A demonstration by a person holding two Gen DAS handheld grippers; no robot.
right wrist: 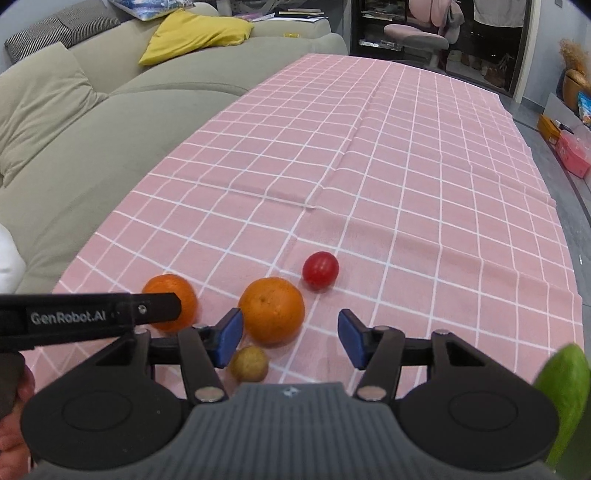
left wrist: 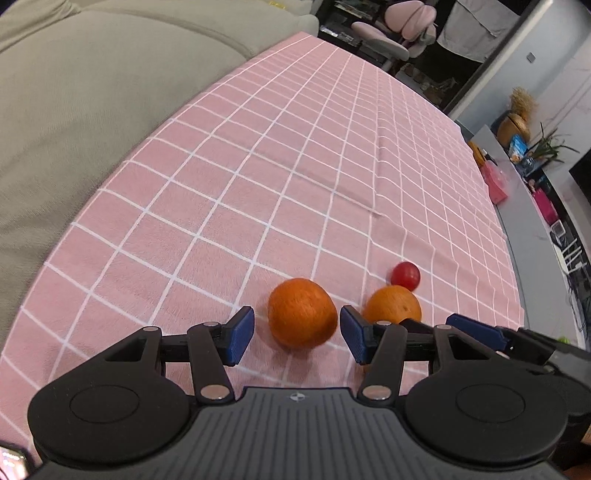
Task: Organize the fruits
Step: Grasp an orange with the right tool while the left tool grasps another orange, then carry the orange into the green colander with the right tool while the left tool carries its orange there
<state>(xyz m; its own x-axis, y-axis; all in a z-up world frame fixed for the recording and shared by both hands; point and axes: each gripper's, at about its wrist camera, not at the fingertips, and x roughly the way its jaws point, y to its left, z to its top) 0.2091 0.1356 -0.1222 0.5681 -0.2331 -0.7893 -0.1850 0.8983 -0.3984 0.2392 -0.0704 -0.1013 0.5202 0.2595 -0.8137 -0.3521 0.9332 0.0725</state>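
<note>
While both grippers hang low over the pink checked tablecloth [right wrist: 406, 166], the biggest thing behind it is the grey-green sofa [right wrist: 92, 122] along the cloth's left edge, yellow cushion [right wrist: 192, 33] on top. Near edge of the cloth holds the fruit cluster. My left gripper [left wrist: 297, 334] has its blue pads spread wide, one orange [left wrist: 301, 317] sitting on the cloth between them, pads not touching it. Second orange [left wrist: 393, 304] sits just right of my left gripper's right pad, also seen in the right wrist view just ahead of my right gripper [right wrist: 290, 338], close to its left pad. Right gripper's pads are apart, nothing clamped. Green fruit [right wrist: 565, 391] at the right edge, mostly cut off. Red tomato [right wrist: 320, 270] lies just beyond the second orange. Small brownish fruit [right wrist: 249, 363] sits beside my right gripper's left pad, contact unclear.
</note>
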